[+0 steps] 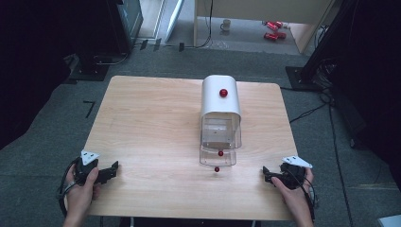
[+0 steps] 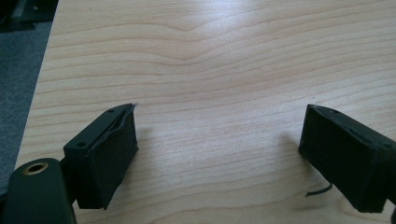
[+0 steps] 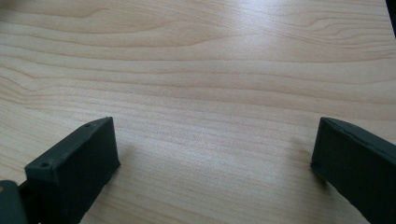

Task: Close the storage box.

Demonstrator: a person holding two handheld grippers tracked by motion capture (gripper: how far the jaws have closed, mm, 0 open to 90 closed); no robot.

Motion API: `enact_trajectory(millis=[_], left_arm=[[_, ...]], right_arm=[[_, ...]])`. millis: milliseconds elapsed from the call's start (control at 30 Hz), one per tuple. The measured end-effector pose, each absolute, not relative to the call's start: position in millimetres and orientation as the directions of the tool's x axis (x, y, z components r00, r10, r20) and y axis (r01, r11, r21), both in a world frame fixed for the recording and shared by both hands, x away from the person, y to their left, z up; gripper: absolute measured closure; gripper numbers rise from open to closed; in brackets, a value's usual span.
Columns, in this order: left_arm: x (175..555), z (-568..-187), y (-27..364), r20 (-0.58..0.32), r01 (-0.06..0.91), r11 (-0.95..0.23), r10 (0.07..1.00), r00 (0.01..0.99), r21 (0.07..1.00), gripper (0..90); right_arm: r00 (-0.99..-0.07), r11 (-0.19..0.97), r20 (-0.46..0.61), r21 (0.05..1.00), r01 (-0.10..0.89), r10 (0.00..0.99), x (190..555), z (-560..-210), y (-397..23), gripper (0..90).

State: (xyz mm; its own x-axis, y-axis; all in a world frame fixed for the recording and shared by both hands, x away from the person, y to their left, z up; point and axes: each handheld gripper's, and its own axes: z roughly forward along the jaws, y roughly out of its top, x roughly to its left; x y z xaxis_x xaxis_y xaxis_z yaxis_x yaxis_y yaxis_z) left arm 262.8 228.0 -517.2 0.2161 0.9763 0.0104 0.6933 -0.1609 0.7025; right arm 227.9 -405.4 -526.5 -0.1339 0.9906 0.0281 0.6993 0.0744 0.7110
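1. High view: a light wooden table (image 1: 156, 123) stands on grey carpet. Right of its middle sits a white bread-bin-shaped box (image 1: 220, 97) with a rounded top and a red knob (image 1: 223, 92) on that top. Its front end, towards the person, is clear plastic, and a clear flap (image 1: 217, 156) lies down on the table in front of it. One small red ball (image 1: 220, 153) shows at the flap and another small red ball (image 1: 216, 169) lies on the bare wood just in front of the flap.
   - The left gripper (image 1: 112, 169) rests at the near left edge of the table, held by the left hand (image 1: 81, 189), its fingers pointing right towards the middle. A grey three-cornered plate (image 1: 89, 156) sits on top of it.
   - The right gripper (image 1: 267, 174) rests at the near right edge in the right hand (image 1: 292, 190), pointing left. Both grippers are well apart from the box and the balls (the nearer ball lies roughly between them).
   - Beyond the table, on the floor, stand a mug (image 1: 226, 24) and some red cans (image 1: 273, 30).
2. Left gripper view: the two black fingers (image 2: 105, 158) stand wide apart, with nothing but bare wood grain between them. The table's left edge and the grey carpet (image 2: 18, 84) show at the left. A short dark wire end (image 2: 318, 191) pokes out beside the right-hand finger.
3. Right gripper view: here too the black fingers (image 3: 74, 170) are spread wide, low over the wood, and grip nothing.
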Motion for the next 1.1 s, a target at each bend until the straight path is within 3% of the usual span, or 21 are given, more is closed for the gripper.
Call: enact_trajectory(millis=[233,500,1100], left_arm=[[263,-517,228,0.011,0.695,-0.159,0.977,0.213,0.701,10.1],[263,-517,228,0.011,0.695,-0.16,0.977,0.214,0.701,9.9],[261,-515,216,-0.013,0.671,-0.152,0.972,0.234,0.726,10.0]], right_arm=[[-0.129,0.07,0.029,0.712,0.699,0.991,227,-526,-405,0.6],[-0.17,0.059,0.07,0.754,0.654,0.983,221,-512,-395,7.1],[-0.33,0.069,0.125,0.851,0.52,0.936,205,-466,-342,14.6]])
